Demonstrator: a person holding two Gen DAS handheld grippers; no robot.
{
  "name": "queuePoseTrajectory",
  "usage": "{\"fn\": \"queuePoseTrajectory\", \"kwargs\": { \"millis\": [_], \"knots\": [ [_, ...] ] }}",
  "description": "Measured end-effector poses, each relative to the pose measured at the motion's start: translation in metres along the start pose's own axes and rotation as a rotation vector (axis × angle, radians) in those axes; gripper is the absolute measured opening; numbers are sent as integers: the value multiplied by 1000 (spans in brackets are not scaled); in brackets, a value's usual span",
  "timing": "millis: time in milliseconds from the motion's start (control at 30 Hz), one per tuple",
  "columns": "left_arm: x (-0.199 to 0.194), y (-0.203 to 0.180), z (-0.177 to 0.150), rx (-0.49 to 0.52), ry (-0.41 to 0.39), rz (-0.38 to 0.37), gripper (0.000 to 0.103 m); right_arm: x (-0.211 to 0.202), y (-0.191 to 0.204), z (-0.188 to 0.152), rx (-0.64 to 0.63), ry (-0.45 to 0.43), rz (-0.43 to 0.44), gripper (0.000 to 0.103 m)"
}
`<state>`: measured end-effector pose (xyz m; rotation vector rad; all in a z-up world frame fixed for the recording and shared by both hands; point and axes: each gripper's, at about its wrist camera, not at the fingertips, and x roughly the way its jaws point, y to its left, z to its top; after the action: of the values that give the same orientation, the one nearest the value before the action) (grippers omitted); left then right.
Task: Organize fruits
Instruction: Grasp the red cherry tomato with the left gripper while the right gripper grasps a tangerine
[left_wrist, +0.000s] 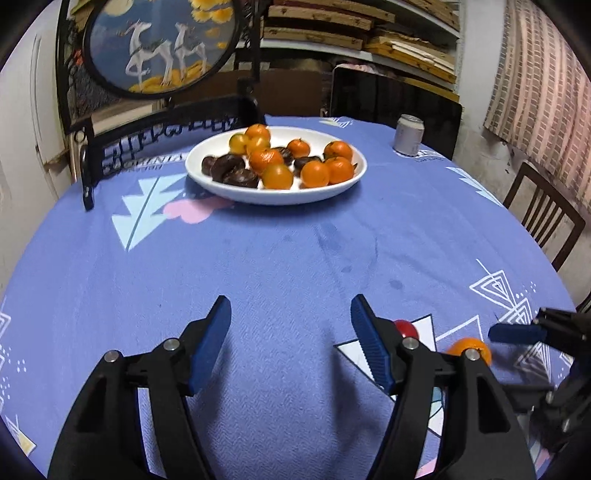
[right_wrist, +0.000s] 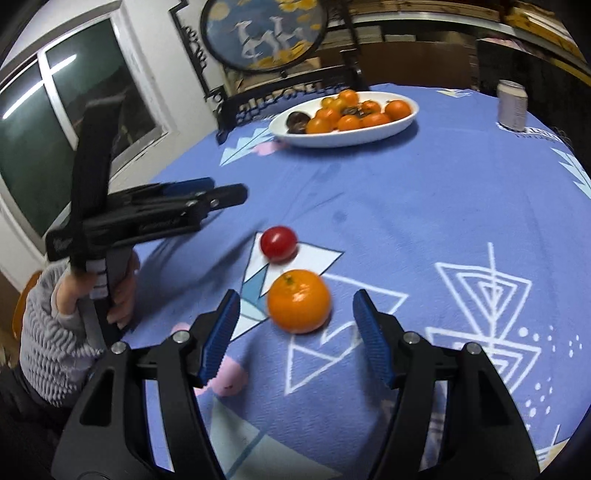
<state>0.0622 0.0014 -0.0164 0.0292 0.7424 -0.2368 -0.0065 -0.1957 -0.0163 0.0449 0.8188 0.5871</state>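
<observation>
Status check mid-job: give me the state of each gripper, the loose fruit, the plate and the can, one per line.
left gripper: open, empty, over bare cloth.
right gripper: open, nothing gripped; the orange sits just ahead of its fingertips.
orange: loose on the tablecloth, not held.
red tomato: loose on the tablecloth, just beyond the orange.
white plate: on the table's far side, holding oranges and dark fruits.
can: upright, right of the plate.

tomato (left_wrist: 406, 328) half hidden | orange (left_wrist: 469, 349) partly hidden | both behind left hand-held gripper (left_wrist: 291, 345)
</observation>
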Motion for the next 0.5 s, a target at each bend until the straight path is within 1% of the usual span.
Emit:
{"fn": "queuePoseTrajectory", "kwargs": {
  "millis": [100, 200, 300, 400, 433, 467, 500],
  "knots": [
    [3, -1, -1, 3, 16, -1, 68, 4, -3, 1, 10, 16, 2, 65],
    [2, -7, -2, 24, 16, -7, 68, 9, -4, 1, 15, 45, 4, 65],
    [1, -14, -4, 51, 15, -17, 68, 16, 0, 3, 7, 63, 6, 61],
    [0, -19, -5, 72, 12, -23, 68, 22, 2, 4, 12, 87, 1, 54],
    [0, -20, -5, 74, 11, -24, 68, 24, -1, 4, 26, 94, -3, 45],
    [-1, -20, -5, 74, 11, -27, 68, 25, -4, 4, 45, 99, 7, 42],
    [0, -20, -5, 74, 14, -35, 68, 24, -7, 4, 59, 96, 19, 41]
  ]
}}
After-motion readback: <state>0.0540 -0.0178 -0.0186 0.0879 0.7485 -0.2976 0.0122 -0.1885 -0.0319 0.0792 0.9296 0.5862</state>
